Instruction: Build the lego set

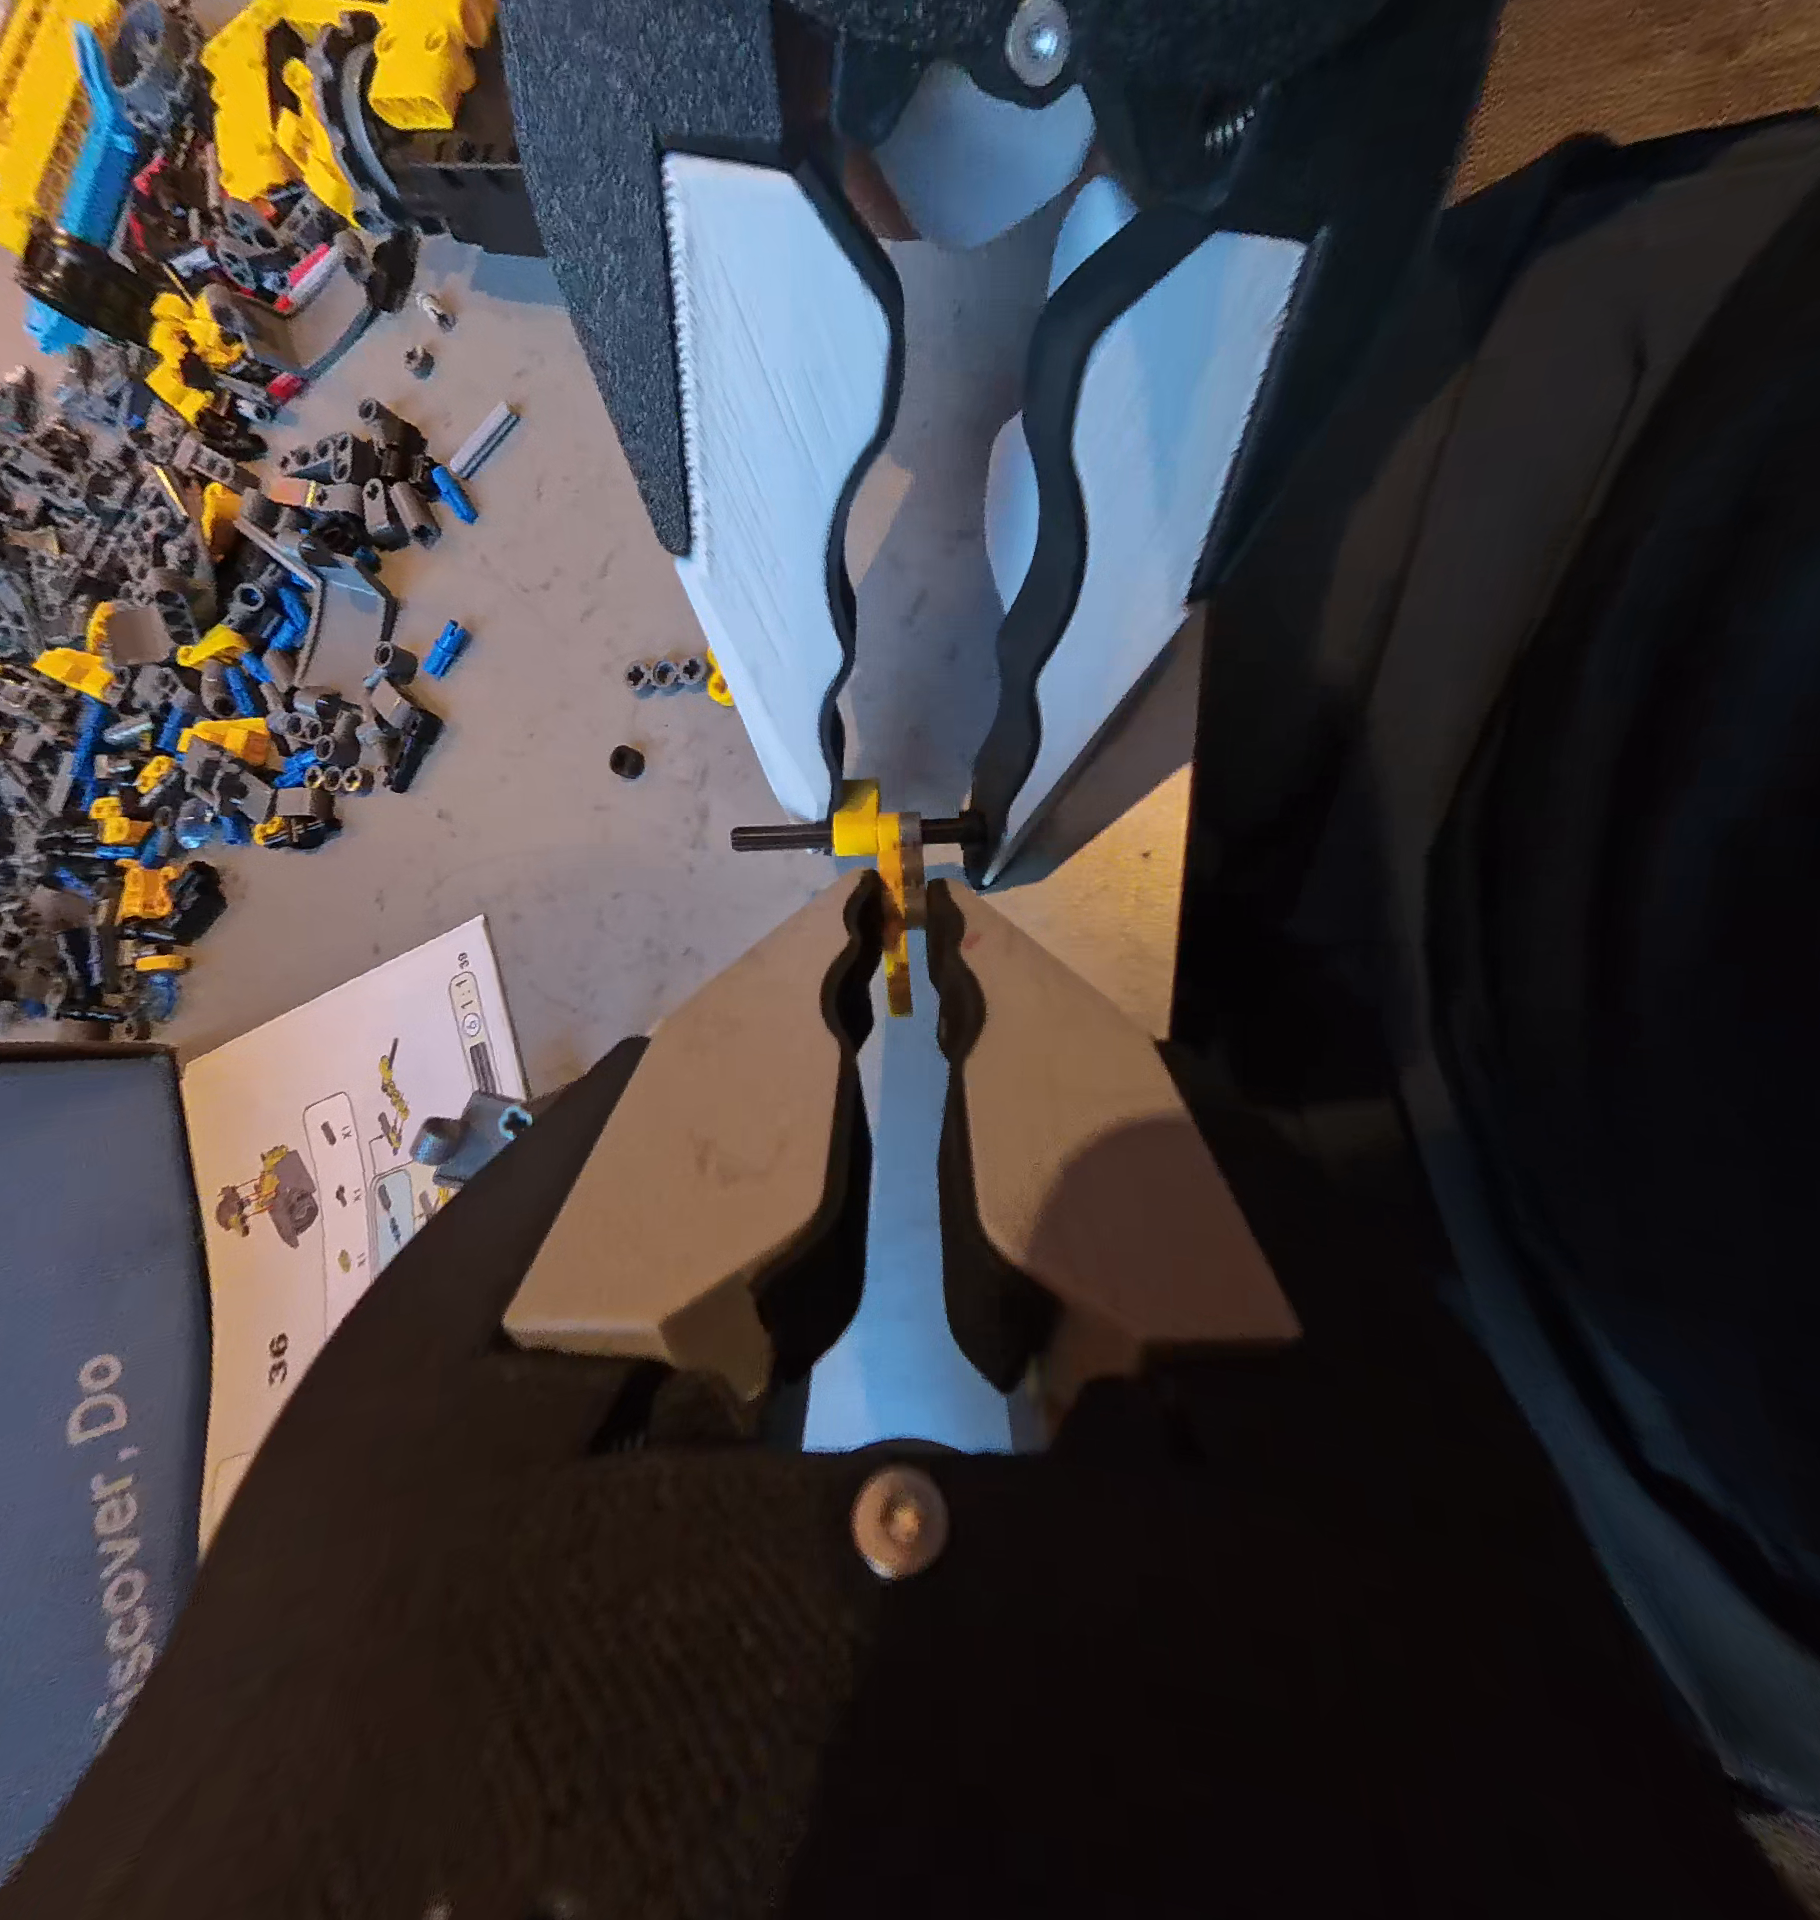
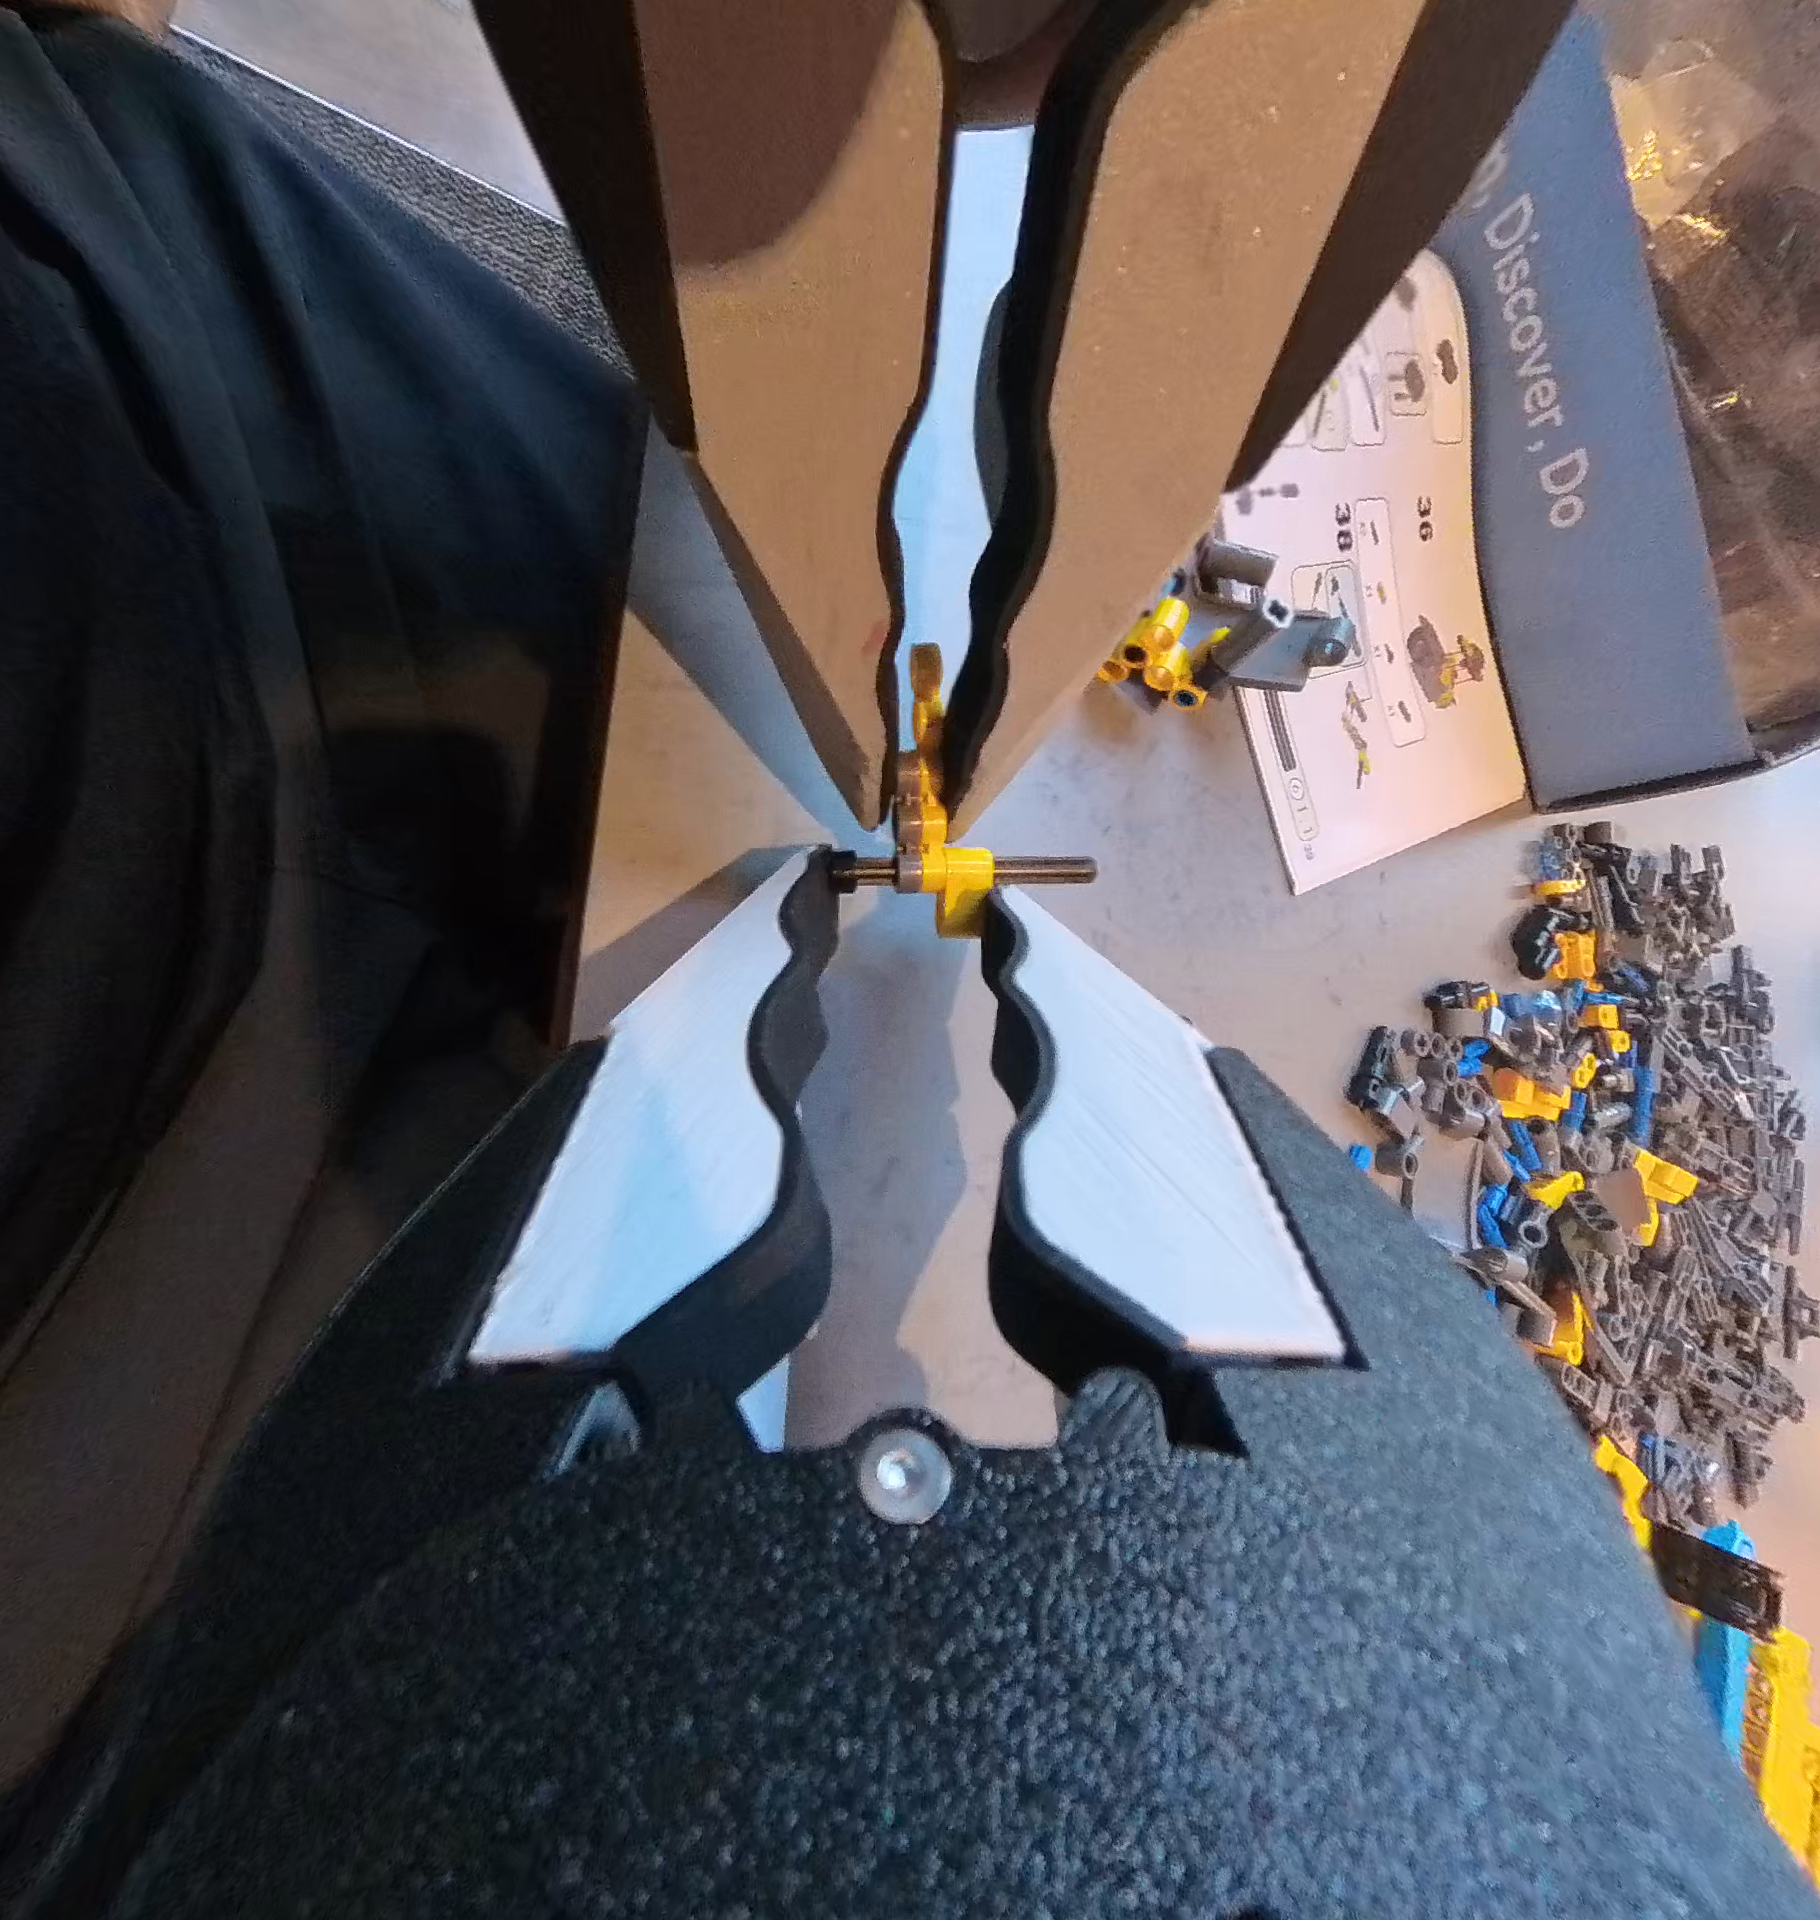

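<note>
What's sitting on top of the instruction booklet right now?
A grey angled building piece lies on the instruction booklet, at its edge nearest the grippers. The dark box overlaps the far side. Anything under the box is hidden.

This looks like a hobby or building-toy workspace rather than a kitchen or shop. A pale grey counter (image 1: 573, 582) carries a loose heap of small grey, blue and yellow plastic building pieces (image 2: 1612, 1174), a partly built yellow and blue model (image 1: 210, 156) toward one edge, an open instruction booklet (image 1: 366, 1143) with step diagrams, and a dark cardboard box (image 2: 1592, 468) just beside the booklet. Warm indoor light falls across the surface.
</note>
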`<state>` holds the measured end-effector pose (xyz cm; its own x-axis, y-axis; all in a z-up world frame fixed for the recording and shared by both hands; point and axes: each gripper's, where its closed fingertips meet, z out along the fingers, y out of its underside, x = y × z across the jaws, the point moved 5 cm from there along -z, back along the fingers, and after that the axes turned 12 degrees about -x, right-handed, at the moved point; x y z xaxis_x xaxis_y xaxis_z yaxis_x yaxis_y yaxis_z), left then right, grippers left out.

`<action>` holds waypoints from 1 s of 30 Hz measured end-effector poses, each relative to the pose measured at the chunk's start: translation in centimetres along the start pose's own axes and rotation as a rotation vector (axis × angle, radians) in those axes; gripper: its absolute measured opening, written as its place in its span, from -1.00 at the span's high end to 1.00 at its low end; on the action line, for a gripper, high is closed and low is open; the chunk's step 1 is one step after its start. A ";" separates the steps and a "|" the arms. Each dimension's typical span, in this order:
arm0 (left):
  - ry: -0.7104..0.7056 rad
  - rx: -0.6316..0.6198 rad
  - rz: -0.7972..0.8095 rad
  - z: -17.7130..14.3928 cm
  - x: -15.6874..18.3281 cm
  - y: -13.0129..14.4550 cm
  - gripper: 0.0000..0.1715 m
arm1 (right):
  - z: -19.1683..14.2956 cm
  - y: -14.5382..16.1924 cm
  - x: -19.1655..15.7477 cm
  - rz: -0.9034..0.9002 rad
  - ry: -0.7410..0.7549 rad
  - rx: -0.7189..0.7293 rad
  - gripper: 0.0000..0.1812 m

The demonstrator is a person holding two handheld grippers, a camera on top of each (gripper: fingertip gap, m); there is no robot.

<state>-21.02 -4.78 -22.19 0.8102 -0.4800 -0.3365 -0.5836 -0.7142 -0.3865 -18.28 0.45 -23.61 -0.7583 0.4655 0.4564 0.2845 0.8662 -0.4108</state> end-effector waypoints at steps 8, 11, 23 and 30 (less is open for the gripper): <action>-0.052 0.015 0.072 0.0 0.4 0.2 0.93 | -0.1 -0.2 -0.3 -0.050 0.050 -0.018 0.71; -0.063 0.033 0.056 0.0 0.6 0.3 0.92 | -0.1 -0.2 -0.4 -0.052 0.051 -0.018 0.71; -0.107 0.015 0.053 0.2 1.0 0.5 0.92 | -0.2 -0.5 -0.7 -0.130 0.095 -0.065 0.74; -0.120 0.013 0.059 0.3 1.3 0.6 0.92 | -0.2 -0.7 -0.9 -0.169 0.120 -0.093 0.75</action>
<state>-20.34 -5.64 -23.06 0.7624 -0.4559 -0.4592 -0.6313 -0.6796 -0.3735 -17.67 -0.51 -23.57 -0.7260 0.3257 0.6057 0.2161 0.9442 -0.2486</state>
